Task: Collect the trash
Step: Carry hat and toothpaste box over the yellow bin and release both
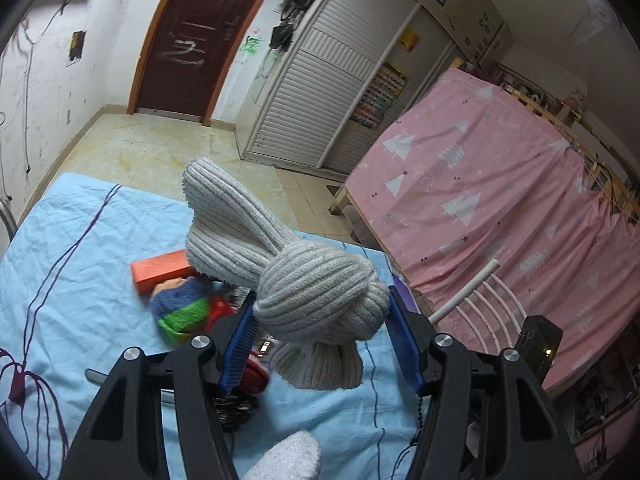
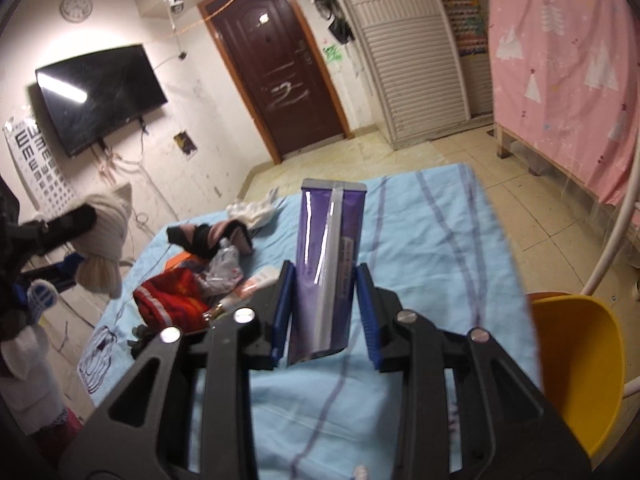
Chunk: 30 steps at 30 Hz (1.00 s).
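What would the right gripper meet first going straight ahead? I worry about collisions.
The right gripper already holds a purple tube. Beyond it, the blue sheet probably comes first, though depth is unclear.

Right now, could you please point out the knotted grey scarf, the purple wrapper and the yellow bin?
knotted grey scarf [image 1: 320, 300], left wrist view, on the knot.
purple wrapper [image 2: 326, 256], right wrist view, on its silver seam.
yellow bin [image 2: 576, 364], right wrist view, on its inner wall.

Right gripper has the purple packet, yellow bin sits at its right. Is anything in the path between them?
Nothing visible blocks it. The right gripper holds the purple packet above bare blue bedsheet, and the yellow bin sits just past the bed's right edge, its opening unobstructed. The clutter pile lies on the opposite side.
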{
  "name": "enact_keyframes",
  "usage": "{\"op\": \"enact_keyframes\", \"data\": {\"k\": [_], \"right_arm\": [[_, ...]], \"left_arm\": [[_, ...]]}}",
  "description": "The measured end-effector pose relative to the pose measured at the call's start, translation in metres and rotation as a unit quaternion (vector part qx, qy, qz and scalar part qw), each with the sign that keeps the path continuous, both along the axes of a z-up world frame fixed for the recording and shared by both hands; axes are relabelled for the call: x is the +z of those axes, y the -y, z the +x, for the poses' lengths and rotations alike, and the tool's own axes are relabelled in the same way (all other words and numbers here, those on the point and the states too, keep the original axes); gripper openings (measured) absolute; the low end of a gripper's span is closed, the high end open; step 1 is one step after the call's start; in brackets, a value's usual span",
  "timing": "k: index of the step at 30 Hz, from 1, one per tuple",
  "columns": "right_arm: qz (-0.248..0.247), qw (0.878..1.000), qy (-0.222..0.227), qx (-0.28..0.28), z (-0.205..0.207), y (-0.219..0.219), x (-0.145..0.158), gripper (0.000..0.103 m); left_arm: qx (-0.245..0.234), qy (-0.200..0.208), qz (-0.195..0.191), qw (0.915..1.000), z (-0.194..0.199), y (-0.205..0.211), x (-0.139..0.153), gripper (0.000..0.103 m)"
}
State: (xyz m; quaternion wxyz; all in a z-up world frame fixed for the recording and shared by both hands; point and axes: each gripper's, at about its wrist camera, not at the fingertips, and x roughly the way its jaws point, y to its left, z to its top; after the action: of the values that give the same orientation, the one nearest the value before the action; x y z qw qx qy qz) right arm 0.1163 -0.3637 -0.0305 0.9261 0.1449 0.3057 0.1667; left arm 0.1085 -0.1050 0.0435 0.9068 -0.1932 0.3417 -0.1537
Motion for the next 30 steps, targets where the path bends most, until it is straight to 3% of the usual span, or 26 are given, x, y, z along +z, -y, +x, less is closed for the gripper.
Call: {"op": "enact_keyframes", "data": {"k": [11,20,30], "right_arm": [[0.002,0.995,0.055,-0.087,-0.051,0.086,0.023,0.03],[-0.002,0.988,0.067,-0.142,-0.079,0.139,0.017,0.03],[0.011,0.98,0.067,-0.19,-0.089,0.187,0.006,0.03]], "left_arm": [[-0.095,0.01,0.053,0.994,-0.003,0.115,-0.003,0.052],[-0.197,-0.004,0.021,0.9802,0.005,0.205,-0.028,0.052],[-0.253,-0.022,0.033,0.9666,0.012,0.289,-0.052,0.054]]}}
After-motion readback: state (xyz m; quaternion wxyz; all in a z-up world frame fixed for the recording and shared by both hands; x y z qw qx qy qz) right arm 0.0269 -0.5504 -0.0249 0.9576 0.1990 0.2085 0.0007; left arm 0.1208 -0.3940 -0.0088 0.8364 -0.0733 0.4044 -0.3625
